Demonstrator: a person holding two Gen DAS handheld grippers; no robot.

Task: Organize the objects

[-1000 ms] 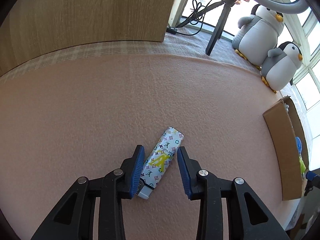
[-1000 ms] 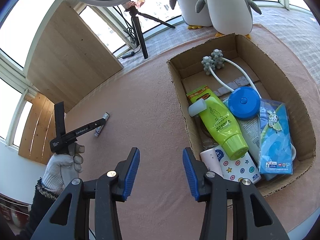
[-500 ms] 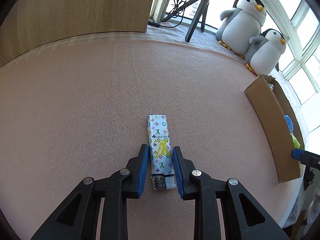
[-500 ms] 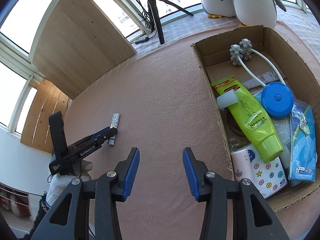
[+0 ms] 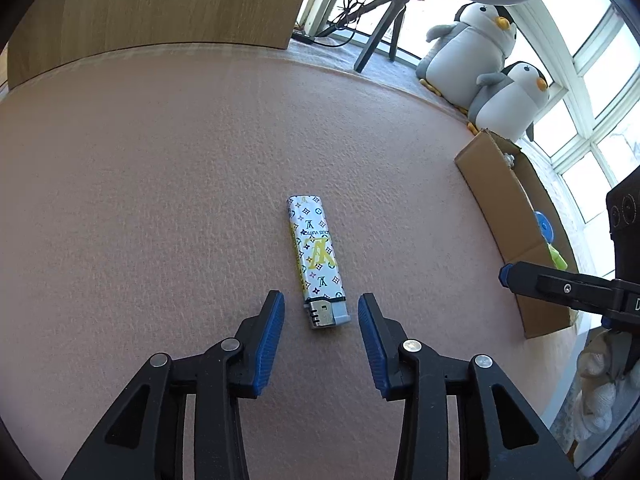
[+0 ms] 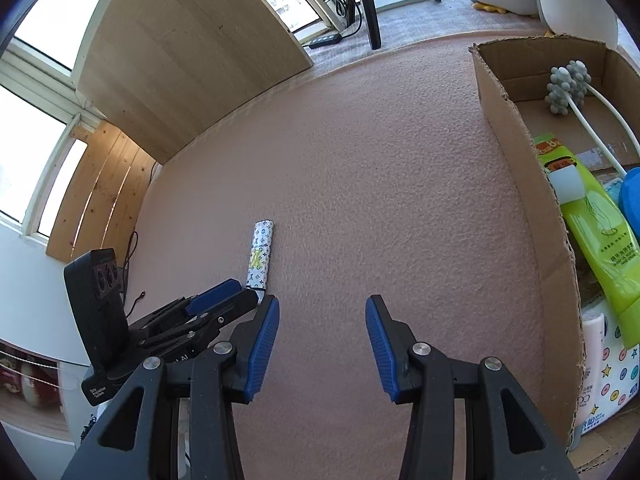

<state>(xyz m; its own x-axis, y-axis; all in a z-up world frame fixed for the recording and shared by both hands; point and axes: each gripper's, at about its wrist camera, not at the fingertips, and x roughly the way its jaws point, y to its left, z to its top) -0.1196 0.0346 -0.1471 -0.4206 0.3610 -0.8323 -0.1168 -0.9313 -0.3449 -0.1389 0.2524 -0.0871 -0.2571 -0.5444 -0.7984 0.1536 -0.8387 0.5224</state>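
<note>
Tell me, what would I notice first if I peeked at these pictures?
Probably the patterned lighter, lying alone on the pink table, just ahead of the open left gripper. Then two plush penguins sitting by the window beyond the table's far edge. Also the cardboard box on the right, with a bright green tube inside.

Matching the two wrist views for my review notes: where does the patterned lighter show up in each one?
Left wrist: the lighter lies at centre on the pink mat, its metal end between the open fingers of the left gripper.
Right wrist: the lighter lies left of centre, just beyond the left gripper.
Shared landmark: the cardboard box at the right side.
</note>
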